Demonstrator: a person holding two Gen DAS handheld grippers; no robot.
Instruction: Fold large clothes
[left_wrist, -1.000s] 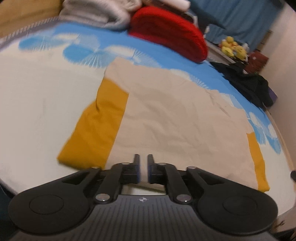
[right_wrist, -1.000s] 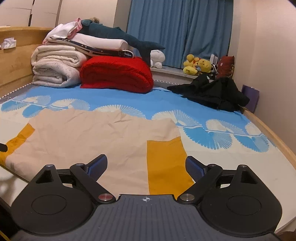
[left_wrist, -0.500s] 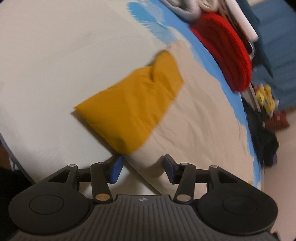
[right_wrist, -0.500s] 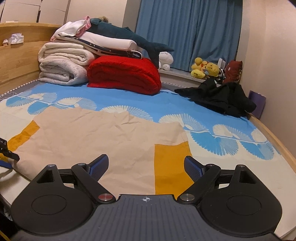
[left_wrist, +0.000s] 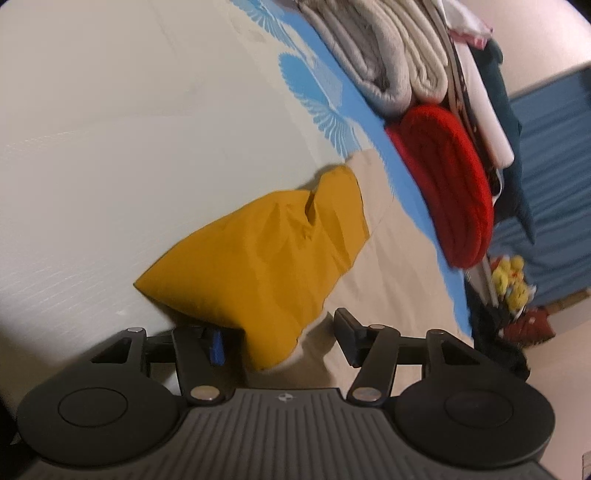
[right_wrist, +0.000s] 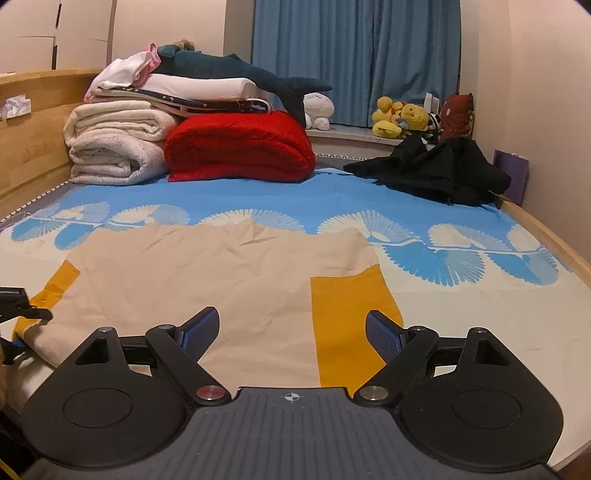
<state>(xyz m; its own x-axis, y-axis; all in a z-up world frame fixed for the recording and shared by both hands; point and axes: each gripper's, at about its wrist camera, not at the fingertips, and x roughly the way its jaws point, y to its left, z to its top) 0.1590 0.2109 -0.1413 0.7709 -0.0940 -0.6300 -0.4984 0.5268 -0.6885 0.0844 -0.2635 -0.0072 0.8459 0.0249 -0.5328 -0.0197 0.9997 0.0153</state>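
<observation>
A large beige garment (right_wrist: 207, 273) with mustard-yellow side panels lies flat on the bed. Its left yellow panel (left_wrist: 266, 266) is bunched up in the left wrist view. My left gripper (left_wrist: 280, 338) is open, its jaws on either side of the near corner of that panel; the cloth covers part of the left finger. It shows at the left edge of the right wrist view (right_wrist: 22, 314). My right gripper (right_wrist: 291, 332) is open and empty above the garment's near edge, beside the right yellow panel (right_wrist: 351, 317).
Folded white blankets (right_wrist: 114, 147), a red blanket (right_wrist: 240, 147) and a shark plush (right_wrist: 236, 70) are stacked at the headboard. A black garment (right_wrist: 436, 173) lies at the far right. Stuffed toys (right_wrist: 399, 118) sit on the sill. The wooden bed rail (right_wrist: 554, 243) runs along the right.
My left gripper has opened and swung left to the garment's yellow corner, which is now rumpled and lifted. My right gripper has stayed open and edged slightly forward.
</observation>
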